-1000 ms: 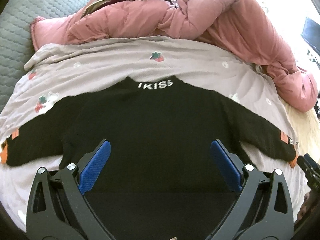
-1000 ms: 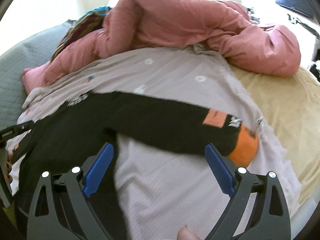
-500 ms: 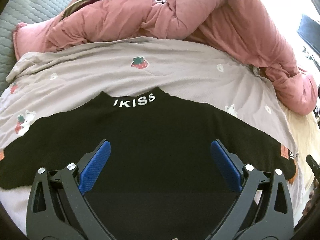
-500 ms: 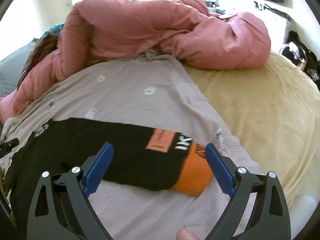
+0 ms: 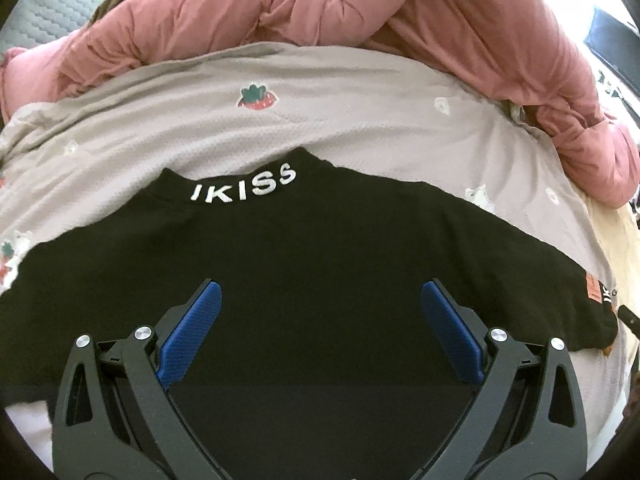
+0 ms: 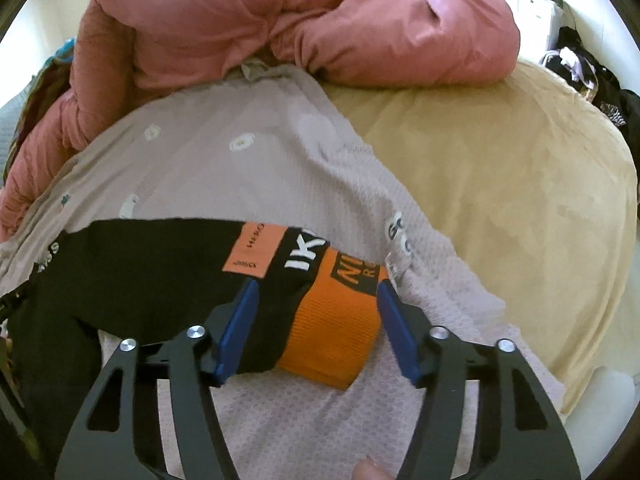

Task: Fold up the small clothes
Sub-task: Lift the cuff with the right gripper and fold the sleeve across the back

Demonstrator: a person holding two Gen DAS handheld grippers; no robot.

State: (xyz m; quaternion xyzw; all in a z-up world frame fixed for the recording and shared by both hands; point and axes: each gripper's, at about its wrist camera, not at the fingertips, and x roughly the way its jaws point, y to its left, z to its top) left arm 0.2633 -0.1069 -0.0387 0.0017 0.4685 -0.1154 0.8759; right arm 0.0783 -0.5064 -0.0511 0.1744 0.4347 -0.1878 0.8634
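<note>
Left view: my left gripper [image 5: 320,320] hovering wide open over black sweater [image 5: 320,248], nothing gripped. Right view alone showing my right gripper [image 6: 316,304] closing around orange cuff [image 6: 340,332] on grey sheet [image 6: 240,176].

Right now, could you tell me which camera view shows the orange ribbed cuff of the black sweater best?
The right wrist view: the orange ribbed cuff fills the centre, between the closing right gripper. The left wrist view catches only a sliver at the sleeve's far end.

left gripper [image 5: 320,316] jaws wide, right gripper [image 6: 316,316] jaws closing
</note>
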